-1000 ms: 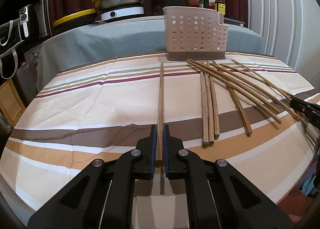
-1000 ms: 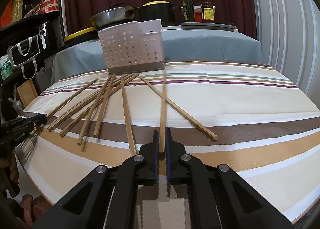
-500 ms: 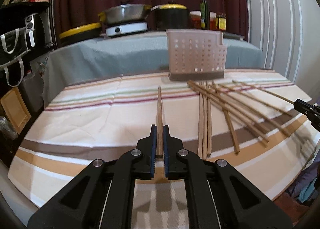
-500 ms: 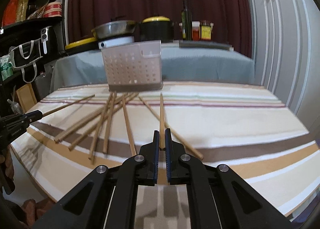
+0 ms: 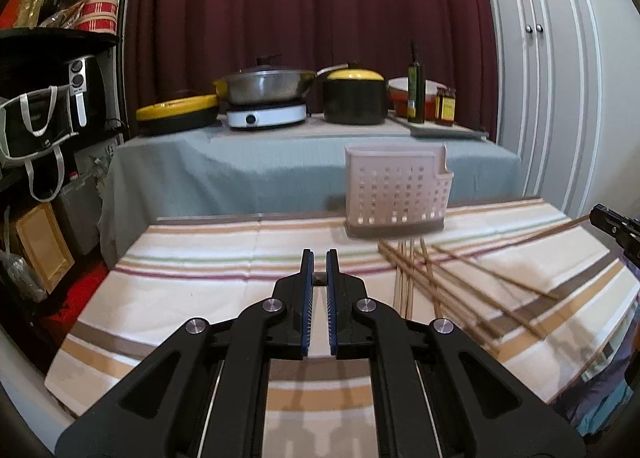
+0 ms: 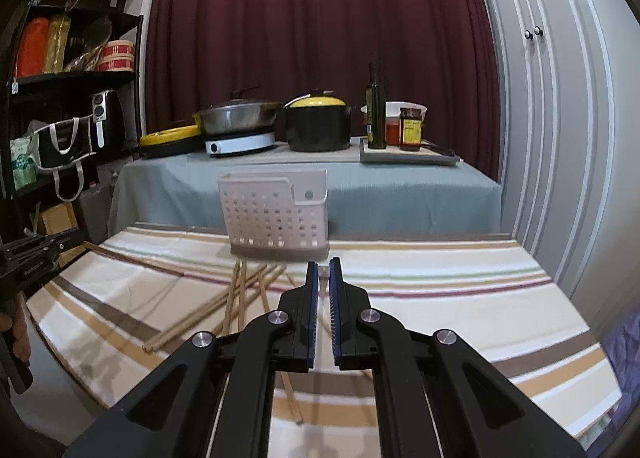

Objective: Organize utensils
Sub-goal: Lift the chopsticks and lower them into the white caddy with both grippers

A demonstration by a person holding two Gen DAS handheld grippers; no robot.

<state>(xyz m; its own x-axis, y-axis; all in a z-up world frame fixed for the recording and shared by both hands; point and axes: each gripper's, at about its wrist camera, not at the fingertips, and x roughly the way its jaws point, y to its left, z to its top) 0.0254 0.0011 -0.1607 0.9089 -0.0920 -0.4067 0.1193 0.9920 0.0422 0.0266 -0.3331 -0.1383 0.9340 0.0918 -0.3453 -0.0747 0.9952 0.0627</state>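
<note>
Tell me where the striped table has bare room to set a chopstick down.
Bare cloth lies left of the perforated caddy and the loose chopsticks, out to the striped table's left edge. In the right wrist view, the stretch right of the caddy is also bare. In front of the caddy it is crowded.

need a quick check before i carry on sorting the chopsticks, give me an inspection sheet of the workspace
surface: striped tablecloth, lightly creased
job's things: white perforated holder upright at the far edge; loose chopsticks fanned on the cloth in front of it
clutter: nothing seen on the cloth
grippers: left tool shut on a chopstick, seen end-on; right tool shut on another
cables: nothing seen
surroundings: rear table with pan, black pot, bottle and jars; shelf on the left; white cupboard on the right
</note>
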